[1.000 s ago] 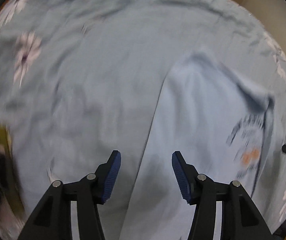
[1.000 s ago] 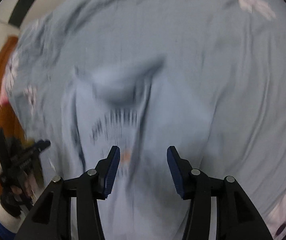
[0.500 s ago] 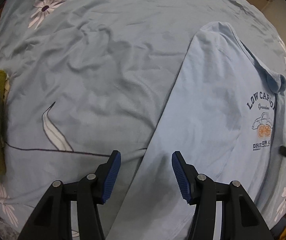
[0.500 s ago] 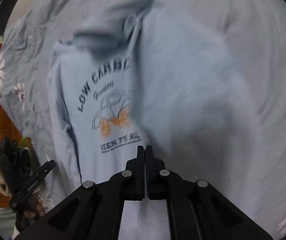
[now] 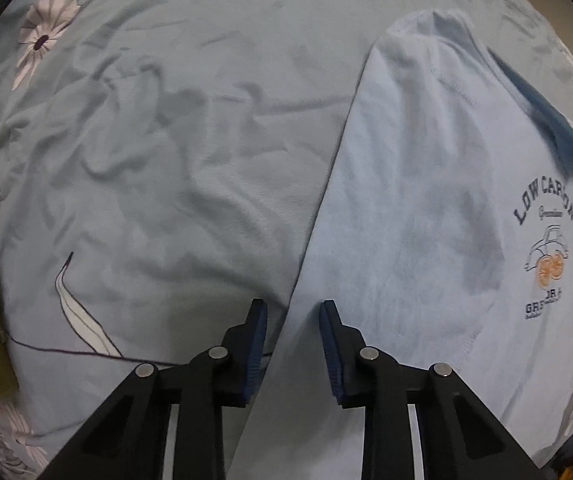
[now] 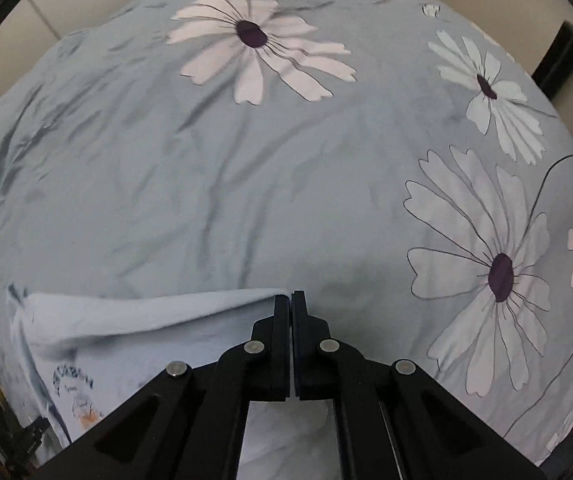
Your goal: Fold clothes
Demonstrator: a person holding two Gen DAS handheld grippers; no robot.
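Here the right claw [image 6: 291,300] is seen clamped on an edge of the light-blue T-shirt [image 5: 414,216], that edge lifted off the flowered bedsheet [image 5: 158,128]. The left claw [image 5: 291,320] is held with its jaws apart, straddling the T-shirt's long side edge. From there the T-shirt runs lengthwise away toward its dark collar [image 5: 554,128], its printed front facing up.

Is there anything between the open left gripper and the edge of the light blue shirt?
Nothing visible. The left gripper is open right over the shirt edge, with only the floral bedsheet beneath.
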